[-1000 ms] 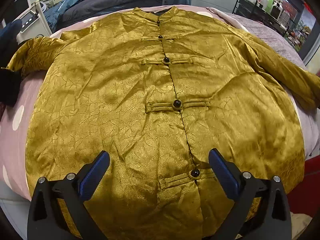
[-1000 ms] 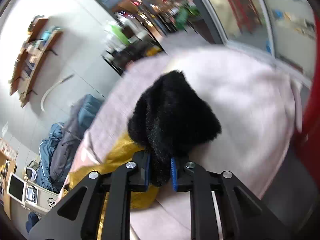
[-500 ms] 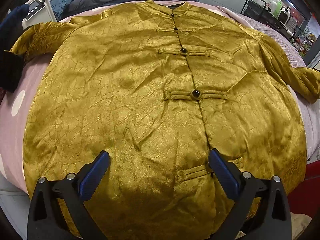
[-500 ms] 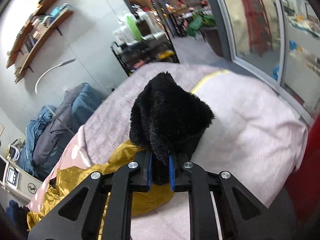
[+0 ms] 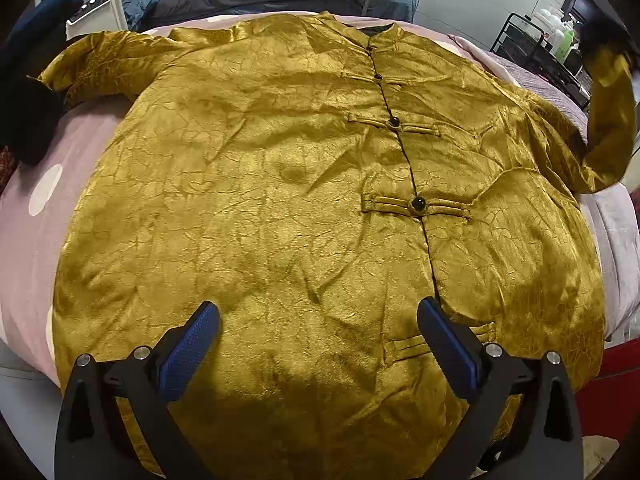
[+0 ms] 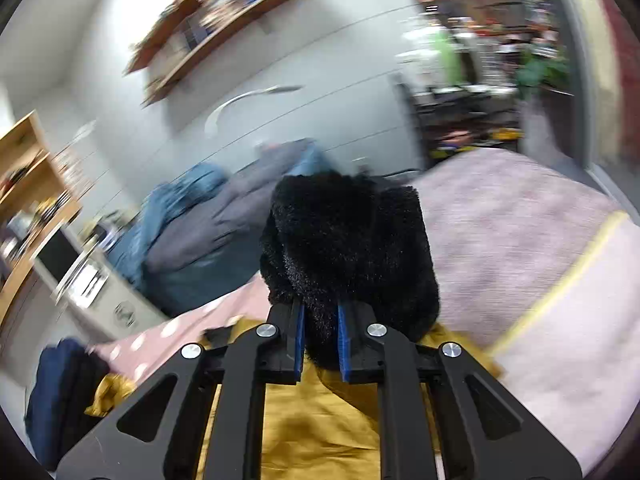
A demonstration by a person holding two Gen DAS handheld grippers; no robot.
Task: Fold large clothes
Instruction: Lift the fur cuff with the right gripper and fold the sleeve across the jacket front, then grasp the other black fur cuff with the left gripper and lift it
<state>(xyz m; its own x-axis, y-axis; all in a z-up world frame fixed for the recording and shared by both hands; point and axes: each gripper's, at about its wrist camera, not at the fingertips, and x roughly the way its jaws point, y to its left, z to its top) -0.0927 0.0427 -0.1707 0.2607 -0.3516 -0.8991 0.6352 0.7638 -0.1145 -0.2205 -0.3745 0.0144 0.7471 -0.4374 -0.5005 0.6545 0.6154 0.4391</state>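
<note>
Jacket (image 5: 280,208), one, gold crinkled satin, lying flat on bed (image 5: 24,184), four black buttons showing. Left gripper (image 5: 318,320) fingers hanging spread above hem. Right gripper (image 6: 320,334) fingers clenching black fuzzy cuff (image 6: 348,248).

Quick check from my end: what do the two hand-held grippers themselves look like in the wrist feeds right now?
Both match. The left hand-held gripper has matte black angular finger arms with triangular cut-outs, round silver screw heads near the joints, and textured blue pads. The right hand-held gripper shows the same black frame, silver screws and blue pads. No cables, markings, sleeves or hands are visible in either view.
</note>
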